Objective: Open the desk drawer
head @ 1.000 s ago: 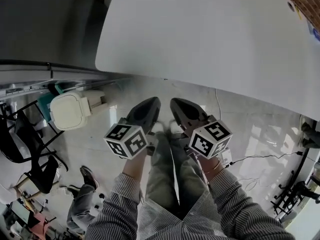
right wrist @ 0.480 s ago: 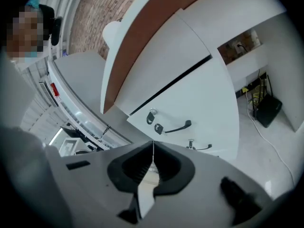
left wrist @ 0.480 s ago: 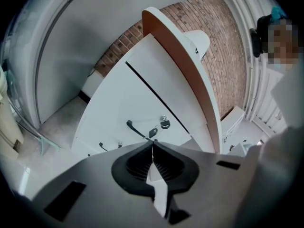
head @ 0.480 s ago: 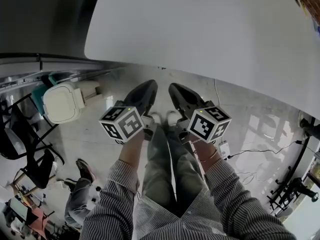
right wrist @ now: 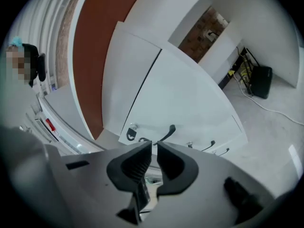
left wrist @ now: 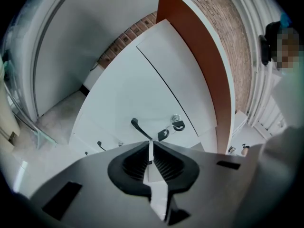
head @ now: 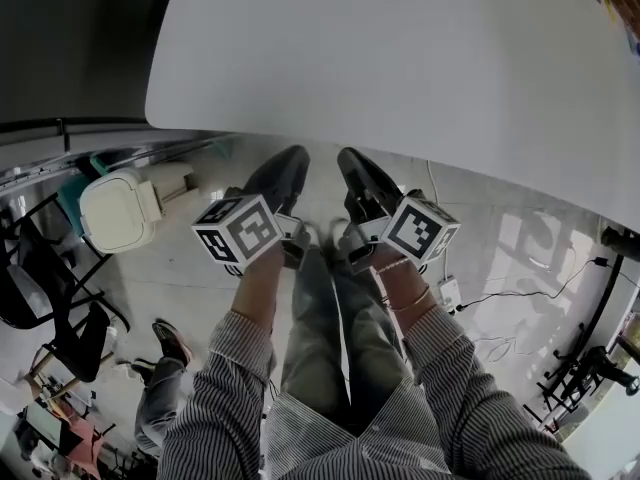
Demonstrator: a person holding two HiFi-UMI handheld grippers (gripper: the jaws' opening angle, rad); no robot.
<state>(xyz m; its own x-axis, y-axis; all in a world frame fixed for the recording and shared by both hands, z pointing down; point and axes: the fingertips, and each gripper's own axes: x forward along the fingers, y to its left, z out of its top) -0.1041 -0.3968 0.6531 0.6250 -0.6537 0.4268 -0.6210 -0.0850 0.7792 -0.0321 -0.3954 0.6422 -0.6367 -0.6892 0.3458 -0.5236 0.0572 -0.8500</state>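
The left tool (left wrist: 151, 144) and the right tool (right wrist: 154, 144) are each pressed together on nothing, side by side below the desk's (head: 400, 58) near edge. Just ahead of their tips is the dark handle (left wrist: 141, 129) of the closed drawer (left wrist: 118, 103) under the desk.

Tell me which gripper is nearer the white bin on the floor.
Left. In the head view the left gripper is to the right of the white bin; the right gripper sits farther right, beyond the left one.
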